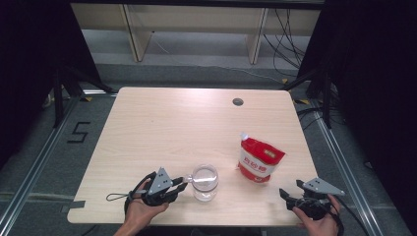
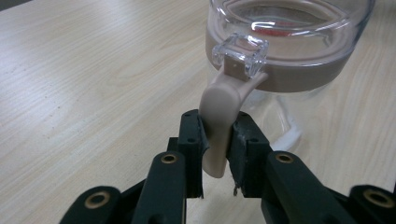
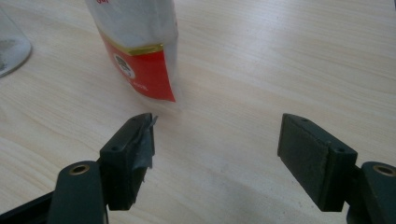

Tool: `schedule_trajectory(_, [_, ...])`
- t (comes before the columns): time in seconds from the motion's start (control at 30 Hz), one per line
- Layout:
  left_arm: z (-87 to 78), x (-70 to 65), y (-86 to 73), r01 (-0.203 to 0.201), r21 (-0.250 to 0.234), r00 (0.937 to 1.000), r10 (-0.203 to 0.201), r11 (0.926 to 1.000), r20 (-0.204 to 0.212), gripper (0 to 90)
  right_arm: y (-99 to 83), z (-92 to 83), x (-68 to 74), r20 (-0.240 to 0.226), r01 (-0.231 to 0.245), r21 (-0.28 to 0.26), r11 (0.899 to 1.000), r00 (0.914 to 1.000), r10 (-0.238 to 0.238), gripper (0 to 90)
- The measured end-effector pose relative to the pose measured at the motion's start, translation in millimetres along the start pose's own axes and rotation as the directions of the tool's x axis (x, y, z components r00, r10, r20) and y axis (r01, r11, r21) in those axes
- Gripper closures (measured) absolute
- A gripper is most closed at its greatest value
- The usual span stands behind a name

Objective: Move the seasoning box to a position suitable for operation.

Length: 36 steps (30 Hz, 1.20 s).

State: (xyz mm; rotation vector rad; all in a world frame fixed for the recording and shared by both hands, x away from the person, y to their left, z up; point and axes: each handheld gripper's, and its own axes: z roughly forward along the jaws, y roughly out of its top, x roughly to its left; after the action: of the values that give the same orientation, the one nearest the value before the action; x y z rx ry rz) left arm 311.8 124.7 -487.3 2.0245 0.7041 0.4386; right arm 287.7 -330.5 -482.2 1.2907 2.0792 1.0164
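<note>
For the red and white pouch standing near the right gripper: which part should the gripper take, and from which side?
Probably the upper body of the pouch, just under its white spout. The right gripper sits open at the table's near right, so coming in from that near side fits. The pouch stands upright and is flat, so jaws closing across its thin faces should hold without tipping it. Its lower half bulges.

In the high view, your jar (image 1: pixel 205 182) stands on the table (image 1: pixel 162 128) at lower centre; the pouch (image 1: pixel 259 160) stands just right of it, apart, slightly higher in frame.
</note>
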Motion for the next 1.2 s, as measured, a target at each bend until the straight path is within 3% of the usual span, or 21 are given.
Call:
schedule_trajectory(0.07, [-0.1, -1.9, -0.6, 0.015, -0.003, 0.9999, -0.015, 0.9999, 0.0, 75.3, 0.3, 0.1, 0.0, -0.006, 0.007, -0.007, 1.0, 1.0, -0.007, 28.4])
schedule_trajectory(0.13, [-0.4, -1.2, -0.5, -0.007, -0.004, 0.9999, 0.007, 1.0, 0.01, 75.2, 0.8, -0.9, 1.2, -0.01, 0.002, 0.002, 1.0, 0.9999, -0.002, 28.4])
schedule_trajectory(0.17, [-0.2, -3.7, -1.0, 0.018, -0.009, 0.9998, -0.018, 0.9998, 0.011, 75.2, 0.8, -0.9, 1.9, -0.009, -0.001, 0.003, 1.0, 1.0, 0.001, 28.4])
schedule_trajectory(0.27, [-1.4, -6.8, -0.6, -0.004, -0.001, 0.9998, 0.004, 1.0, 0.019, 75.0, 1.4, -0.7, 2.6, -0.018, -0.005, 0.006, 1.0, 0.9998, 0.006, 29.3])
schedule_trajectory(0.33, [-1.4, -9.8, -1.0, 0.005, -0.004, 0.9997, -0.005, 1.0, 0.025, 75.0, 1.4, -1.6, 6.1, -0.014, -0.049, 0.003, 0.999, 0.9987, 0.049, 29.3])
schedule_trajectory(0.37, [-1.7, -10.1, -0.9, -0.009, -0.003, 0.9996, 0.009, 1.0, 0.028, 74.9, 1.5, -0.7, 2.4, -0.02, -0.007, 0.0, 1.0, 0.9998, 0.007, 29.3])
schedule_trajectory(0.57, [-2.2, -15.2, -2.1, 0.022, -0.012, 0.9992, -0.022, 0.9997, 0.033, 74.7, 0.8, 0.8, 0.1, -0.016, 0.006, -0.009, 1.0, 0.9999, -0.006, 29.3])
schedule_trajectory(0.67, [-3.2, -15.3, -2.7, 0.0, -0.001, 0.9995, 0.0, 1.0, 0.033, 74.6, 1.0, 1.6, 0.4, -0.029, 0.002, -0.006, 1.0, 0.9996, -0.002, 29.3])
schedule_trajectory(0.7, [-2.5, -17.4, -3.0, 0.023, -0.018, 0.9987, -0.022, 0.9996, 0.045, 74.6, 0.9, 2.3, -0.6, -0.024, 0.018, -0.01, 1.0, 0.9995, -0.018, 29.3])
schedule_trajectory(0.73, [-3.1, -17.0, -2.9, 0.005, -0.012, 0.9987, -0.005, 0.9999, 0.051, 74.4, 0.2, 1.8, 2.4, -0.029, -0.02, -0.001, 1.0, 0.9994, 0.02, 29.3])
schedule_trajectory(0.77, [-3.2, -17.1, -3.0, 0.005, -0.011, 0.9986, -0.005, 0.9999, 0.052, 74.3, 0.5, 2.1, -0.1, -0.025, 0.012, -0.008, 1.0, 0.9996, -0.012, 29.3])
schedule_trajectory(0.8, [-3.2, -17.1, -3.0, 0.005, -0.011, 0.9986, -0.005, 0.9999, 0.052, 74.3, 0.5, 2.1, -0.1, -0.025, 0.012, -0.008, 1.0, 0.9996, -0.012, 29.3])
schedule_trajectory(0.97, [-4.2, -16.7, -3.4, 0.032, -0.016, 0.9954, -0.031, 0.9993, 0.091, 73.4, 0.4, 1.3, 0.1, -0.019, 0.007, -0.007, 1.0, 0.9998, -0.007, 29.2])
schedule_trajectory(1.0, [-5.5, -15.5, -3.6, 0.014, -0.013, 0.9954, -0.013, 0.9998, 0.095, 73.1, 0.3, 1.2, 2.2, -0.024, -0.021, -0.001, 1.0, 0.9995, 0.021, 29.3])
schedule_trajectory(1.03, [-5.9, -16.2, -4.4, 0.022, -0.013, 0.9957, -0.021, 0.9997, 0.09, 72.2, 0.5, 1.5, 1.9, -0.023, -0.009, -0.006, 1.0, 0.9997, 0.009, 29.2])
schedule_trajectory(1.07, [-7.3, -17.1, -4.6, 0.043, -0.007, 0.9943, -0.042, 0.999, 0.098, 64.1, 0.4, 1.3, 3.2, -0.027, -0.025, 0.015, 1.0, 0.9993, 0.025, 29.2])
schedule_trajectory(1.2, [-12.9, -15.8, -4.7, 0.049, -0.021, 0.9955, -0.047, 0.9986, 0.082, 47.6, 0.0, 2.3, 3.8, -0.028, -0.025, 0.01, 1.0, 0.9993, 0.025, 29.1])
